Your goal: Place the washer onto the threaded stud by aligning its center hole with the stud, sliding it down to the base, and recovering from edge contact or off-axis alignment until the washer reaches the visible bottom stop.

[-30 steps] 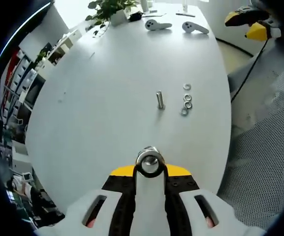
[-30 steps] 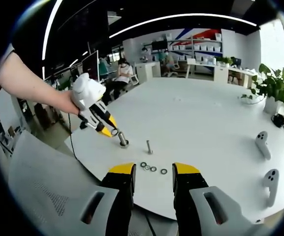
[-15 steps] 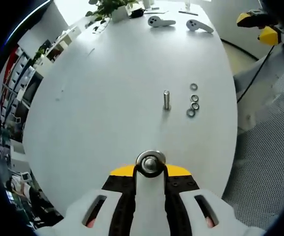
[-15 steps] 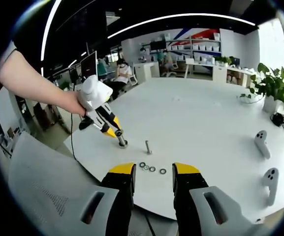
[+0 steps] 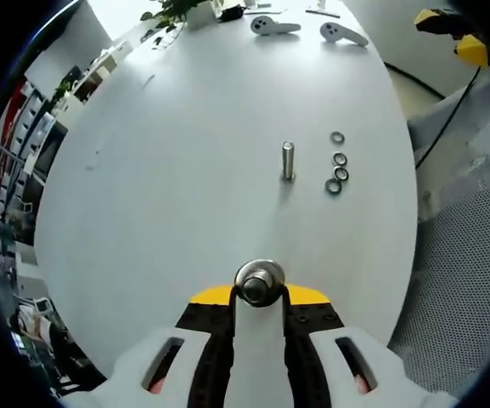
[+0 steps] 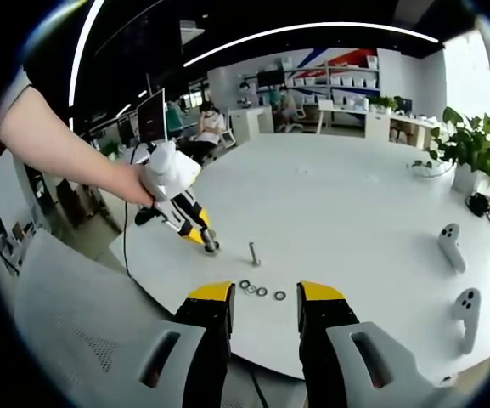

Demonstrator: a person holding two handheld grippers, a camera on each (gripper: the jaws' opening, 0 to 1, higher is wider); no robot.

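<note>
Up close in the left gripper view, the left gripper (image 5: 259, 293) has its yellow-tipped jaws clenched on a short silver metal bolt with a round head (image 5: 259, 282), seen end-on, so its lower end is hidden; in the right gripper view this gripper (image 6: 204, 242) points steeply down with the bolt (image 6: 211, 246) at or just above the round white tabletop (image 5: 185, 153) (contact cannot be told). Farther out on the table an upright silver threaded stud (image 5: 288, 160) stands bare, and just beside it lie four small steel washers (image 5: 338, 161) in a loose row, three close together and one slightly apart. In the right gripper view the same stud (image 6: 253, 253) and washers (image 6: 261, 291) sit between the two grippers. The right gripper (image 6: 263, 306) has its jaws parted and grasps nothing, poised near the table edge with the washers just beyond its tips. Two white handheld controllers (image 6: 459, 276) lie well apart from these, with a potted green plant (image 6: 472, 153) farther along.
</note>
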